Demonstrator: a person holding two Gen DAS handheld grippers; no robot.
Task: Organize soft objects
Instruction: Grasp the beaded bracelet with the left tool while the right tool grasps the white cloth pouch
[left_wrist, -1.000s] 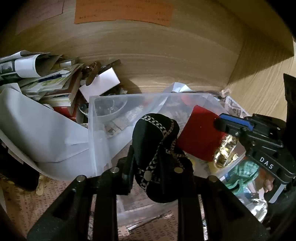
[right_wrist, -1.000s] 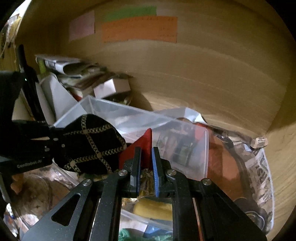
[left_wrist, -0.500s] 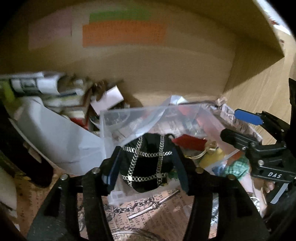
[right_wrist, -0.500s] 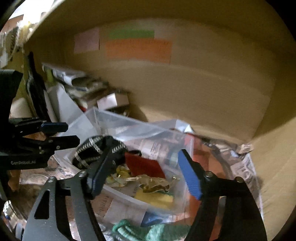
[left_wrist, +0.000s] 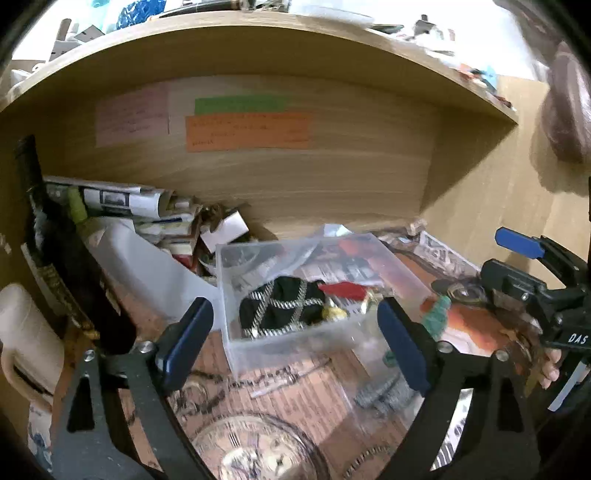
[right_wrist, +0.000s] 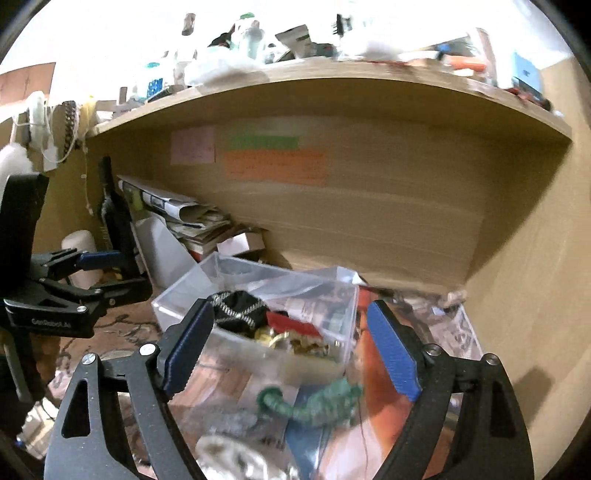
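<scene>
A clear plastic box (left_wrist: 295, 339) (right_wrist: 177, 295) stands on the cluttered desk. Inside lie a black pouch with a gold chain pattern (left_wrist: 284, 306) (right_wrist: 240, 308), a red pouch (left_wrist: 345, 290) (right_wrist: 291, 325) and a gold trinket (left_wrist: 334, 314) (right_wrist: 291, 341). My left gripper (left_wrist: 295, 343) is open and empty, pulled back in front of the box. My right gripper (right_wrist: 291, 354) is open and empty, also back from the box. A green knitted item (right_wrist: 317, 400) (left_wrist: 436, 317) lies on the desk in front of the box.
Stacked newspapers and papers (left_wrist: 122, 206) and a white container (left_wrist: 147, 269) sit left of the box. A dark bottle (left_wrist: 70, 254) stands at the far left. A clock face (left_wrist: 258, 450) lies near the front. A wooden shelf wall (left_wrist: 295, 184) with coloured notes is behind.
My left gripper let go of the black pouch into the box; my right let go of the red pouch. Both opened wide and drew back and up from the box.
</scene>
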